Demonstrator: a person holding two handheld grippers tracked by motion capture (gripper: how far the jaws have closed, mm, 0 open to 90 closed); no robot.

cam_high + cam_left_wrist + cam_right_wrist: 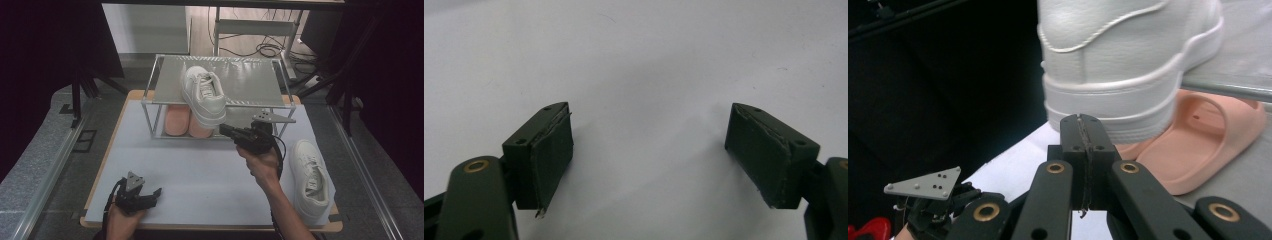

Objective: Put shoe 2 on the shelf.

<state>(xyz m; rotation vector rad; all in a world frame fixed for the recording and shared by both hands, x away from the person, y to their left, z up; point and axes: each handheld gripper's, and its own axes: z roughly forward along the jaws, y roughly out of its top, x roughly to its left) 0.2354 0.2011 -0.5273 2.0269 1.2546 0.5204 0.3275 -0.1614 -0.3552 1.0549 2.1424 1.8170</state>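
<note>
On the top shelf of the metal rack (250, 80) a white sneaker (202, 95) lies with its heel jutting past the rack's front edge. The right gripper (223, 131) sits just in front of that heel, jaws pressed together on nothing. Under the shelf lie pink slippers (181, 121). Well in front of the rack, the left gripper (157, 192) rests with jaws spread wide.
</note>
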